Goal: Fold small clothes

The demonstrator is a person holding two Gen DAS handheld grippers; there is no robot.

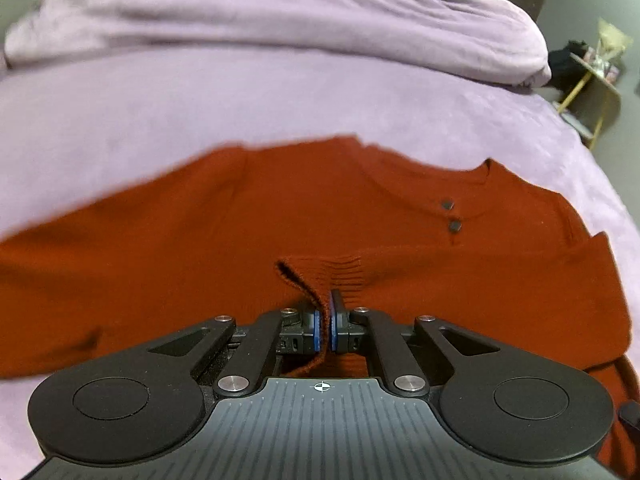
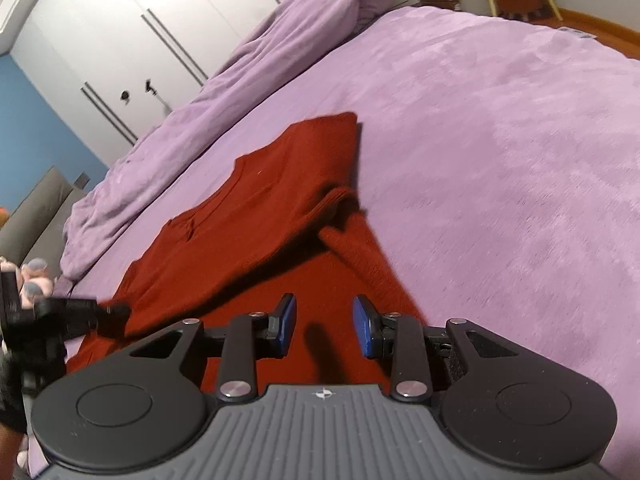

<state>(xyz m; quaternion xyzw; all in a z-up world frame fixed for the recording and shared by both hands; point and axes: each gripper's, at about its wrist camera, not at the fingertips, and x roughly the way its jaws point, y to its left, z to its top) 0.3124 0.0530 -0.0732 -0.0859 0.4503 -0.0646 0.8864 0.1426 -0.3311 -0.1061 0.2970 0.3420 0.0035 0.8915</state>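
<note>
Left wrist view: the left gripper (image 1: 327, 326) has its blue-padded fingers (image 1: 317, 330) pressed together on the ribbed cuff (image 1: 320, 280) of a rust-red sweater (image 1: 200, 248), the knit edge pinched between the pads and trailing down toward the camera. Beyond the cuff the sweater lies spread flat on a lilac bedspread (image 1: 280, 96), its neckline up and to the right of the cuff, with two dark buttons (image 1: 451, 216) at the placket. Farther behind the sweater a rumpled lilac duvet (image 1: 280, 12) runs along the bed's far side.

In the right wrist view, the right gripper (image 2: 324, 326) hovers over the sweater (image 2: 256, 216) with its fingers (image 2: 287, 324) spread apart and nothing between them, only red knit below. To the left of the sweater's near edge the left gripper (image 2: 80, 314) shows as a dark blur at the fabric. One sleeve (image 2: 360, 248) lies folded across the body of the sweater, just ahead of the right fingers. Beyond it stretch the bedspread (image 2: 500, 140), the duvet (image 2: 248, 72) and white wardrobe doors (image 2: 140, 20).
</note>
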